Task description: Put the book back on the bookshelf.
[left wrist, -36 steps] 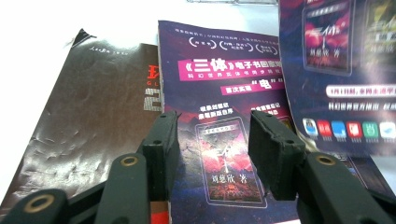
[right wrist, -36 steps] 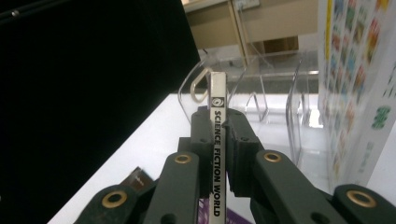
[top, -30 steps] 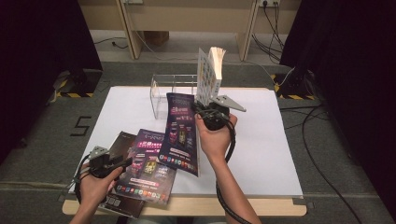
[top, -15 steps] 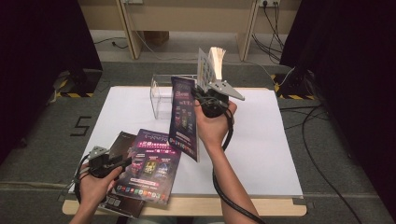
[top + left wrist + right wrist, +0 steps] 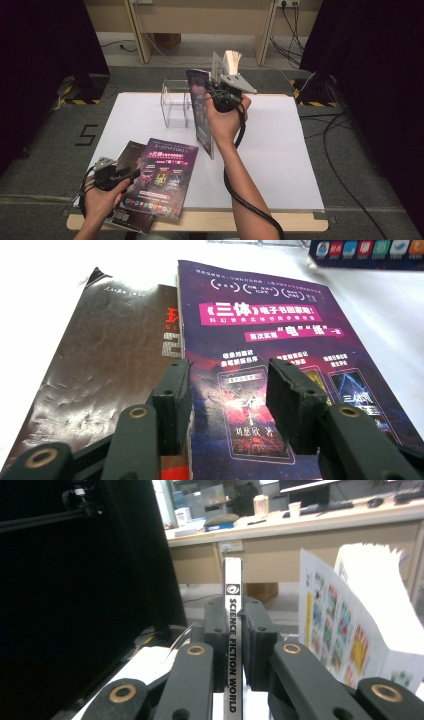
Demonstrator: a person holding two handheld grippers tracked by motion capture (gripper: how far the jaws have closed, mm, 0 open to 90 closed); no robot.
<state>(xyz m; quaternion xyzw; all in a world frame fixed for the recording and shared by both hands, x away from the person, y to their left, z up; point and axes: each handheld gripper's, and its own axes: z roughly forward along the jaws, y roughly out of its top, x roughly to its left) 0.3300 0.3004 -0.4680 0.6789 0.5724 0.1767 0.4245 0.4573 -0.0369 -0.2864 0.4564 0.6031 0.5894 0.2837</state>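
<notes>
— What does the right gripper [image 5: 216, 90] hold above the desk [image 5: 280, 150]?

— A magazine [image 5: 201, 112], upright, its spine clamped between the jaws, with the clear rack [image 5: 175, 102] just beyond.

— And the left gripper [image 5: 227, 400]?

— Its jaws stand released over a purple magazine [image 5: 270, 340] lying flat, a dark magazine [image 5: 100, 370] under it, beside the left jaw.

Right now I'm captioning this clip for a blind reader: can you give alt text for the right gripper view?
The right gripper is shut on the spine of a magazine held upright, lettered SCIENCE FICTION WORLD. To its right stands a fanned open booklet; behind are a black curtain and a wooden desk.
</notes>
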